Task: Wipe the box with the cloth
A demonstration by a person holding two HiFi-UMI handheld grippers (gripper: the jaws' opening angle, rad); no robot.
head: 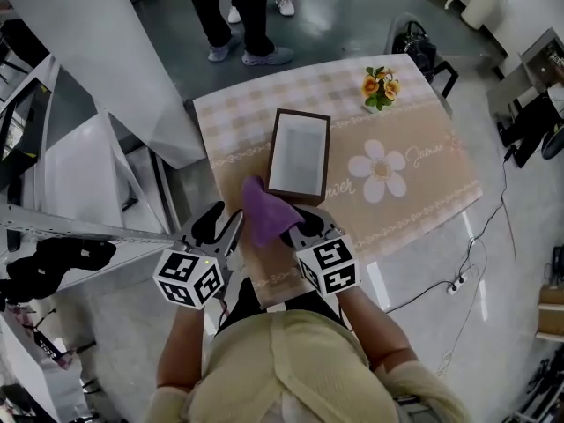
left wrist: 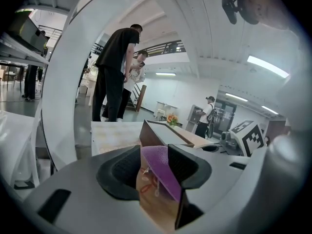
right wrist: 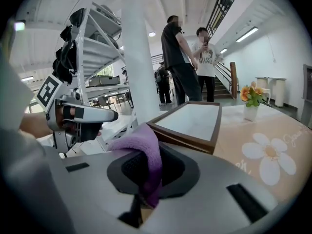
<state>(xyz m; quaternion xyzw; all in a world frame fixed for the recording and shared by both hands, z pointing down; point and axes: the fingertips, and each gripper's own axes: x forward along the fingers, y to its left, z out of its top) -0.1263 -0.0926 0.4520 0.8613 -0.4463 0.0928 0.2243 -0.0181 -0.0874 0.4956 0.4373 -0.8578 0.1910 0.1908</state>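
- Plainly, the box (head: 300, 115) has not been wiped yet, as far as I can judge. It lies flat mid-counter, an open shallow rectangle with a dark brown rim and a smooth, pale, clean-looking inside.
- The cloth (head: 263, 211) is off the box, at 7 o'clock from it and just short of the near rim. It is a purple, fuzzy, towel-like piece, bunched into a soft peak rather than spread flat.
- The right claw (head: 300, 227) sits at 4 o'clock from the cloth, with both jaws pressed on a fold of it. The pile bulges up over the dark ribbed pads and a tail hangs below.
- The left claw (head: 222, 229) is at 8 o'clock from the cloth. Its jaws stand apart with a gap that shows the counter through it. The purple edge shows in that gap, but I cannot tell whether it touches a pad or hangs beyond.
- So the hold on the cloth looks made. Left to do are carrying it onto the box and rubbing the rim and the inside.
- The counter (head: 423, 174) wears a beige covering, checked at the far end, with a large white daisy print at 3 o'clock from the box.
- A small pot of orange flowers (head: 380, 86) stands at 1 o'clock, well apart from the box.
- People (head: 242, 16) stand on the grey floor beyond the counter at 12 o'clock.
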